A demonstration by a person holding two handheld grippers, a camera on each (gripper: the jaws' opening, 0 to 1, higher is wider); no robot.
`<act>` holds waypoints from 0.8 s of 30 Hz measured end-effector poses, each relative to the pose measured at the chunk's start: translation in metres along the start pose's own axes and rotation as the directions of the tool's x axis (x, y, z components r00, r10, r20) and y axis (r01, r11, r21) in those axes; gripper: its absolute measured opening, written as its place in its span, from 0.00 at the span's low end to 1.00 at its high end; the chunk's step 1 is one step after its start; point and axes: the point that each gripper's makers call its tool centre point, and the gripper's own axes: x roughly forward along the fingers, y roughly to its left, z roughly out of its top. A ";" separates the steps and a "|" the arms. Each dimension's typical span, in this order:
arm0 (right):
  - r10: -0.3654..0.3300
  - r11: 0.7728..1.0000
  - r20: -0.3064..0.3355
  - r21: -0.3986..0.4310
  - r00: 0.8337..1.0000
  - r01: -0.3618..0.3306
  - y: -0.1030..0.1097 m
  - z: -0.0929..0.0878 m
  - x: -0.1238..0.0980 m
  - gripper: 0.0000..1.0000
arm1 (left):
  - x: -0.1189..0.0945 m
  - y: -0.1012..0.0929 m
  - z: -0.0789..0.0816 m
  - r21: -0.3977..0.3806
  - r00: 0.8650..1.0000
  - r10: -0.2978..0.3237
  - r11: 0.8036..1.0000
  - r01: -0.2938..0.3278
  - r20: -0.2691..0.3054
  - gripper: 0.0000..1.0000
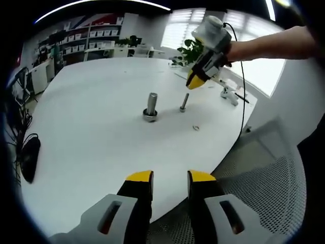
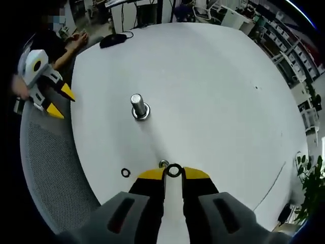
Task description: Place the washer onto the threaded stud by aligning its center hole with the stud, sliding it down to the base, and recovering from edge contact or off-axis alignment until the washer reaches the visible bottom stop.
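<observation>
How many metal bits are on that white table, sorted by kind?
Large stud standing in a nut: 1
Small threaded stud: 1
Washer held in the right gripper: 1
Loose washer lying on the table: 1
Total: 4

Each gripper has 2 black jaws capped with yellow tips, set in light grey housings with dark slots. The left gripper [image 1: 170, 185] shows this close up, as does the right gripper [image 2: 173, 175]. In the left gripper view, the right gripper has a rounded pale grey body, with a thin black cable [image 1: 242, 91] trailing from it.
</observation>
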 end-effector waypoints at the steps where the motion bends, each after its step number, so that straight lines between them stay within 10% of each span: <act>1: 0.001 1.000 -0.003 -0.004 1.000 -0.001 0.001 -0.001 0.000 0.14 | 0.000 0.000 0.000 0.003 1.000 0.001 1.000 -0.001 -0.001 0.25; 24: 0.022 0.997 -0.059 -0.068 0.998 -0.026 0.010 -0.010 0.015 0.14 | 0.000 0.001 -0.001 0.006 1.000 0.005 1.000 -0.005 -0.001 0.25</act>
